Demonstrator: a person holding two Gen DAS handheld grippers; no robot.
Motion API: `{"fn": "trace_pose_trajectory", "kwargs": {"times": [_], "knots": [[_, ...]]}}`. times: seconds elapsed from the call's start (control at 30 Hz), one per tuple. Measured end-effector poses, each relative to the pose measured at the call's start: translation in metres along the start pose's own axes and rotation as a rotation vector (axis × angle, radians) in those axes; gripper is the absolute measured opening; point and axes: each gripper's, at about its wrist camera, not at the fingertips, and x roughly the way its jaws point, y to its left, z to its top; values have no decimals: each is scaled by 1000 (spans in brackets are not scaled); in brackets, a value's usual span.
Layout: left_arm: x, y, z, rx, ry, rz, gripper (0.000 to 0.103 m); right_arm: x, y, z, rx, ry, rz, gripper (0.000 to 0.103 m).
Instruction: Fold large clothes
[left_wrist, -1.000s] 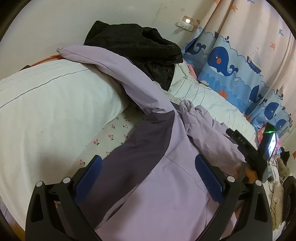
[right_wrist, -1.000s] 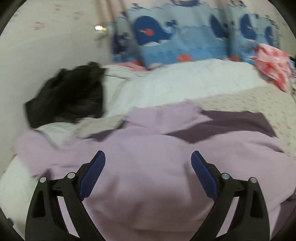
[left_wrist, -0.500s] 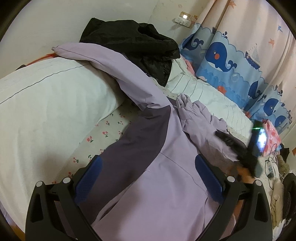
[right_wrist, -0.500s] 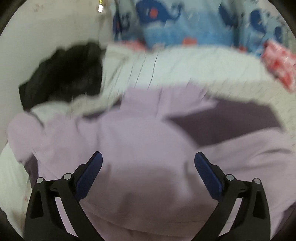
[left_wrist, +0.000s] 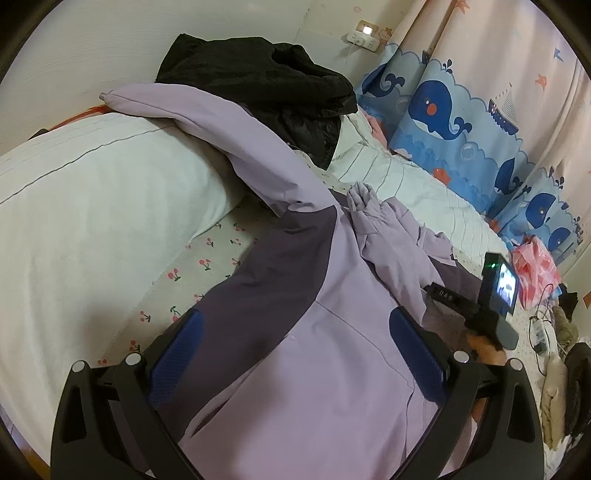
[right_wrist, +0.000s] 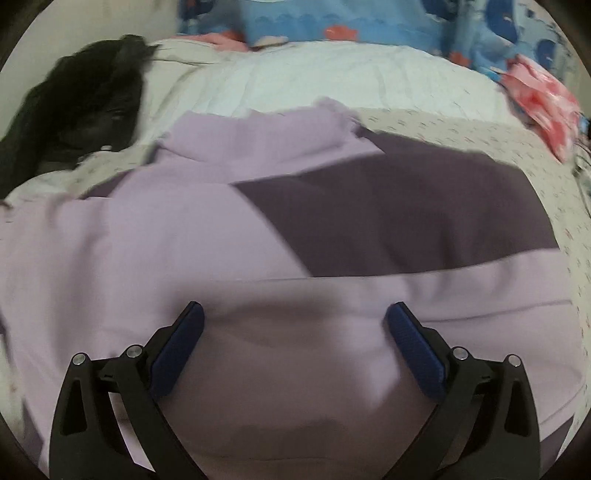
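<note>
While both grippers hang over the bed, neither grips anything. Left gripper (left_wrist: 295, 354): fingers wide apart, lilac jacket (left_wrist: 332, 369) spread beneath and between them, pads clear of cloth as far as the view shows. Right gripper (right_wrist: 295, 343): jaws have just been opening and stand at full spread, jacket (right_wrist: 184, 240) body lying between them, close under the tips; contact cannot be told through the blur. Likely reason for the wide stance: ready to pinch a fold of thick fabric.

Just past the left fingers, the jacket's dark purple panel (left_wrist: 273, 277) runs up toward the shoulder. Beyond it, one sleeve (left_wrist: 221, 129) is thrown out over the white pillow (left_wrist: 92, 203), so the garment is not yet squared for folding. To the right of the fingers, the hood (left_wrist: 388, 236) lies bunched. Beside the right finger sits the other gripper's body with its lit screen (left_wrist: 504, 288).

Farther out: black garment (left_wrist: 266, 85) heaped against the wall, then the whale curtain (left_wrist: 461, 122). Sleeve probably needs bringing in first.
</note>
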Motion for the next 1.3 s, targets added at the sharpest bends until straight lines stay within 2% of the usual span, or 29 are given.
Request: {"fn": "trace_pose_trajectory", "kwargs": {"times": [0.03,0.1,0.17,0.2,0.23,0.3,0.33,0.43,0.57,0.63,0.7,0.77,0.87,0.93,1.07,1.1,1.17,1.27,1.3], "knots": [[0,0,0,0,0,-1,96,-12,1,1,-3,-66,12,97],[0,-1,0,-2,0,-4,96,-21,2,1,5,-105,9,97],[0,-2,0,2,-2,-5,96,4,8,-4,-14,42,55,97],[1,-4,-1,7,0,-3,96,13,16,-8,-83,83,16,97],[2,-5,-1,12,2,-3,96,10,21,-9,-122,64,1,97],[4,-6,-1,17,8,1,96,-6,15,-8,-91,41,86,97],[5,-6,-1,15,9,1,96,-20,7,-8,-51,4,126,97],[6,-6,-1,11,10,1,96,-57,-16,-14,-7,-99,138,97],[7,-5,1,7,8,9,96,-100,-65,-20,78,-190,106,97],[8,-2,2,-5,6,16,96,-106,-100,-26,138,-185,98,97],[11,1,4,-21,6,28,96,-101,-134,-37,200,-140,101,97],[16,4,6,-33,8,43,96,-86,-156,-44,246,-75,135,97],[24,6,7,-45,17,63,96,-86,-170,-60,250,-80,177,97],[28,7,8,-54,21,71,96,-90,-174,-69,255,-115,209,97],[31,13,18,-76,4,86,96,-104,-181,-61,353,-193,293,97],[32,16,21,-85,-6,94,96,-105,-180,-61,358,-185,300,97],[33,24,27,-120,-22,115,96,-93,-169,-57,312,-94,274,97],[35,37,32,-171,-23,118,96,-98,-161,-59,295,-108,246,97],[35,41,33,-183,-30,124,96,-101,-158,-58,299,-108,267,97]]}}
